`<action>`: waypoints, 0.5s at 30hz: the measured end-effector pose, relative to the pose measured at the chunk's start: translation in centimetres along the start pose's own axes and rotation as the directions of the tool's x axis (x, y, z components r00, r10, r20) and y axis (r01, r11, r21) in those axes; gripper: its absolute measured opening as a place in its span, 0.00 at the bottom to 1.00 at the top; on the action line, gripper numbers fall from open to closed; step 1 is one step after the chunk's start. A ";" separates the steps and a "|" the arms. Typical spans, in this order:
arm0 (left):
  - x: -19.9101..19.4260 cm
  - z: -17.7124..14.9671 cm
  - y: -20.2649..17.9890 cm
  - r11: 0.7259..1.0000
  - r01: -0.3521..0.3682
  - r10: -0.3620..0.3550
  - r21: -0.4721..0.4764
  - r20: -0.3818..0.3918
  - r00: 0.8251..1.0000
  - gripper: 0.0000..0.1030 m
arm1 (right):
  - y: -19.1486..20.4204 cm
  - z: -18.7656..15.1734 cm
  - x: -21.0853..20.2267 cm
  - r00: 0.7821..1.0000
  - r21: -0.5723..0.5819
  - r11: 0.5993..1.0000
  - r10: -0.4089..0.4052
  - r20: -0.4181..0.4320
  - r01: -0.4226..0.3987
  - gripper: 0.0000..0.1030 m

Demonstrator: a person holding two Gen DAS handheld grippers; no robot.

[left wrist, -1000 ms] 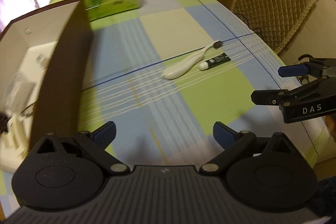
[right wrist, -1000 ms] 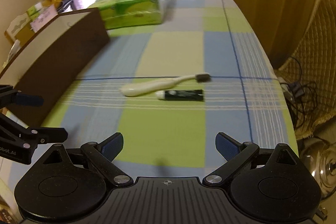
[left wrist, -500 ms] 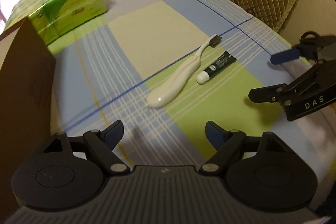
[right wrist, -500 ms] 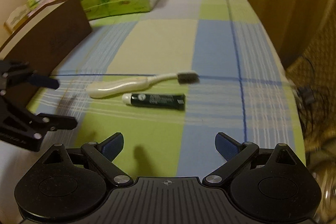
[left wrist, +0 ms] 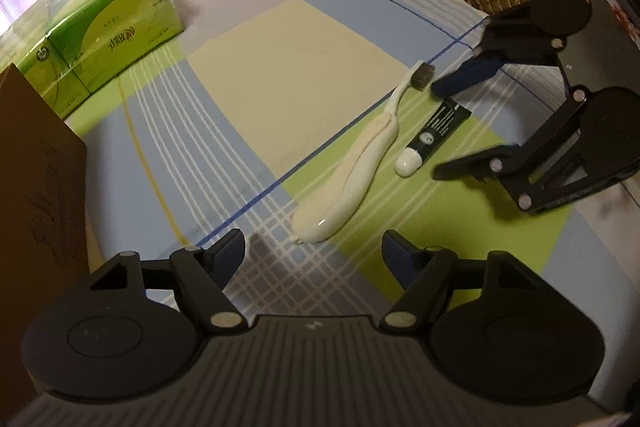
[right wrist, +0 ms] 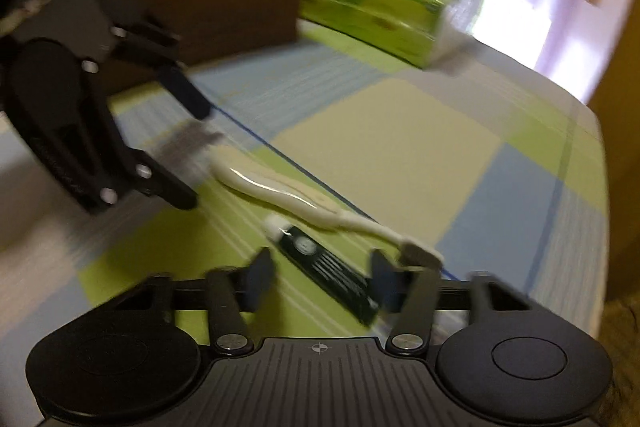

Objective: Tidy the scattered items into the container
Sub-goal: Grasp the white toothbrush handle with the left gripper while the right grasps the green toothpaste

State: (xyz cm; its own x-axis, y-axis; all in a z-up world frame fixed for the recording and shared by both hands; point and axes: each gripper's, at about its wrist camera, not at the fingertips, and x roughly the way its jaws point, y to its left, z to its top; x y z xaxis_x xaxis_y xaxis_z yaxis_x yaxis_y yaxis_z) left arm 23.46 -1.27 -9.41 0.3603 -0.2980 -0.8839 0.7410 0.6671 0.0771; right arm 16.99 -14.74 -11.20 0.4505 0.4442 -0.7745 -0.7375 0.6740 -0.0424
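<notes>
The left gripper (left wrist: 314,247) is down low near the table, and its two fingers are wide apart with nothing between them. Just past its tips lies the fat end of a white toothbrush (left wrist: 356,163), flat on the checked tablecloth (left wrist: 280,75). The brush head points away, toward the far side. Right beside the toothbrush lies a small dark tube (left wrist: 434,135) with a white cap, also flat on the cloth. The right gripper (left wrist: 436,129) comes in from the side, and its fingers are apart too. In the right wrist view the tube (right wrist: 320,267) lies between those two open fingers, with its flat end close to the gripper, but the picture is too blurry to tell if a finger touches it. The bristle end of the toothbrush (right wrist: 304,195) sits just past the finger on the right of that view. Off to the left stands the brown box (left wrist: 36,195), well apart from both things. Farther back on the cloth sits a green pack of tissues (left wrist: 100,31).
</notes>
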 end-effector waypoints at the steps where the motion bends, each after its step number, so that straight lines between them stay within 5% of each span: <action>1: 0.0 0.0 0.0 1.000 0.001 -0.001 0.002 -0.001 1.000 0.69 | -0.1 0.1 0.1 1.000 0.003 1.000 0.015 -0.006 -0.015 0.41; 4: 0.1 0.2 0.2 1.000 0.009 -0.009 -0.001 -0.001 1.000 0.68 | -0.3 0.1 0.0 0.999 0.034 0.999 0.038 -0.027 -0.037 0.27; 8: 0.4 0.8 0.0 1.000 0.020 -0.020 0.023 0.005 1.000 0.65 | -0.3 -0.3 -0.8 0.998 0.108 0.994 0.007 -0.061 0.000 0.21; 15: 1.7 2.5 -0.9 0.996 0.064 -0.064 0.067 0.011 0.998 0.49 | -1.1 -2.0 -3.0 0.993 0.330 0.939 -0.071 -0.097 0.100 0.21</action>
State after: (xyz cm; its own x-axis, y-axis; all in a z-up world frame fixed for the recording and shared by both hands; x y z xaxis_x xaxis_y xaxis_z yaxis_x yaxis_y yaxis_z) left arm 24.86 -4.09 -9.79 0.3179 -0.3477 -0.8821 0.7987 0.5996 0.0515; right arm 15.41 -18.00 -10.08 0.4507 0.3356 -0.8272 -0.4819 0.8715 0.0910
